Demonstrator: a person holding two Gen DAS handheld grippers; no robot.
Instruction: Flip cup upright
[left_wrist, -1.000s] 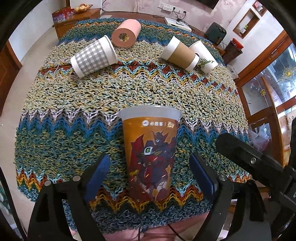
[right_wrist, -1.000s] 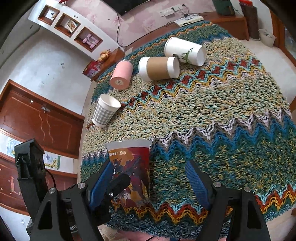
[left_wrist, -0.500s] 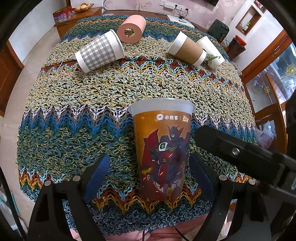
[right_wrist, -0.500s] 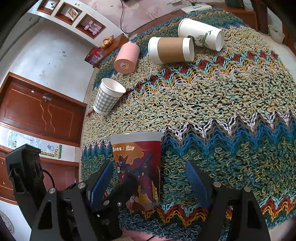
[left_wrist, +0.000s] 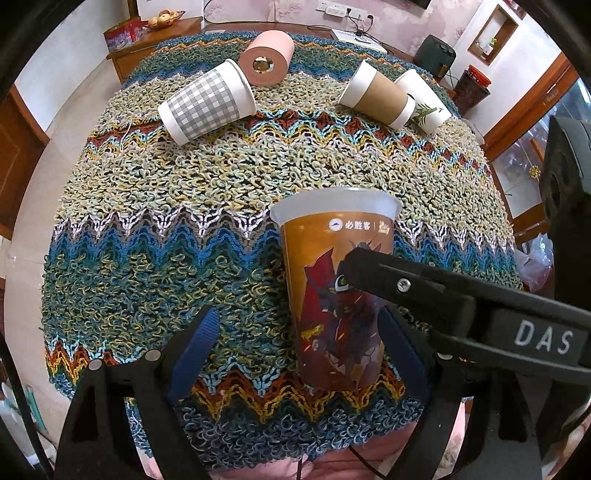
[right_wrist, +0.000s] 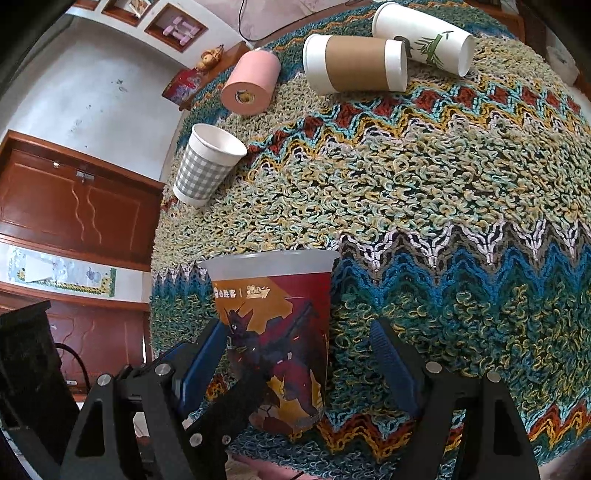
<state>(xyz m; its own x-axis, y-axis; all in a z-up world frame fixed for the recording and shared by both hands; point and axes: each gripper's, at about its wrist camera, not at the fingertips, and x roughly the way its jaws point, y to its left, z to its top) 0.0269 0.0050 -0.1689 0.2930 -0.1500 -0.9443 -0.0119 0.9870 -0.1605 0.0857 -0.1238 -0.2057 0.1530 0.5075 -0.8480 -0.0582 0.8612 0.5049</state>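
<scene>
An orange and red printed plastic cup (left_wrist: 332, 280) stands upright on the knitted cloth near the front edge; it also shows in the right wrist view (right_wrist: 275, 332). My left gripper (left_wrist: 299, 332) is open, and the cup stands between its fingers, close to the right one. My right gripper (right_wrist: 299, 354) is open, with the cup between its fingers toward the left one. One black finger of the right gripper crosses in front of the cup in the left wrist view (left_wrist: 406, 284).
A grey checked cup (left_wrist: 207, 103), a pink cup (left_wrist: 266, 57), a brown-sleeved cup (left_wrist: 380, 96) and a white leaf-print cup (left_wrist: 424, 103) lie on their sides at the far end of the cloth-covered table (left_wrist: 184, 206). Wooden furniture surrounds it.
Both grippers have moved closer to the printed cup, which now sits further right between the left gripper's fingers. The right gripper's finger has come across in front of it.
</scene>
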